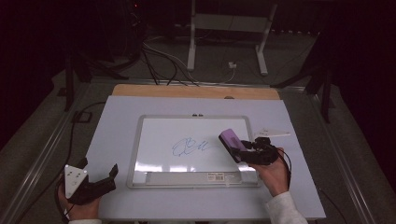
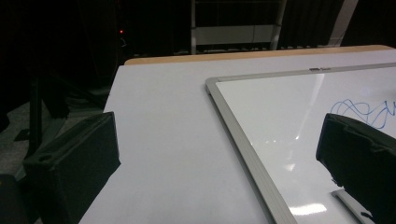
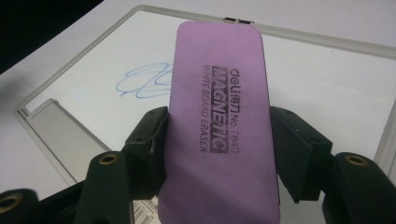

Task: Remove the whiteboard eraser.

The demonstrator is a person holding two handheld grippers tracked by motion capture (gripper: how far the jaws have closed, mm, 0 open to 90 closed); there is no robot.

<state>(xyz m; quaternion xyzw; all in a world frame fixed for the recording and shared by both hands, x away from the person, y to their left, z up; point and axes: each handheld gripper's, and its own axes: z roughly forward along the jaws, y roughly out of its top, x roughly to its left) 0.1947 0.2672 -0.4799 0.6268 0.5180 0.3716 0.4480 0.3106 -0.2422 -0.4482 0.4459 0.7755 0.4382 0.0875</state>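
Note:
A whiteboard with a grey frame (image 1: pixel 135 154) lies flat on the white table top, a blue scribble (image 1: pixel 189 146) near its middle. My right gripper (image 1: pixel 238 151) is shut on a purple board eraser (image 1: pixel 229 141), holding it tilted over the board's right part, right of the scribble. In the right gripper view the eraser (image 3: pixel 219 126) sits between both black jaws, its printed face up, with the scribble (image 3: pixel 144 81) beyond it. My left gripper (image 1: pixel 99 166) rests open and holds nothing at the table's front left corner, left of the board frame (image 2: pixel 243 140).
A small white object (image 1: pixel 273 133) lies on the table just right of the board. The board's grey tray (image 1: pixel 191 178) runs along its near edge. A wooden strip (image 1: pixel 196 91) marks the table's far edge; cables and a white stand (image 1: pixel 191 42) are on the floor beyond.

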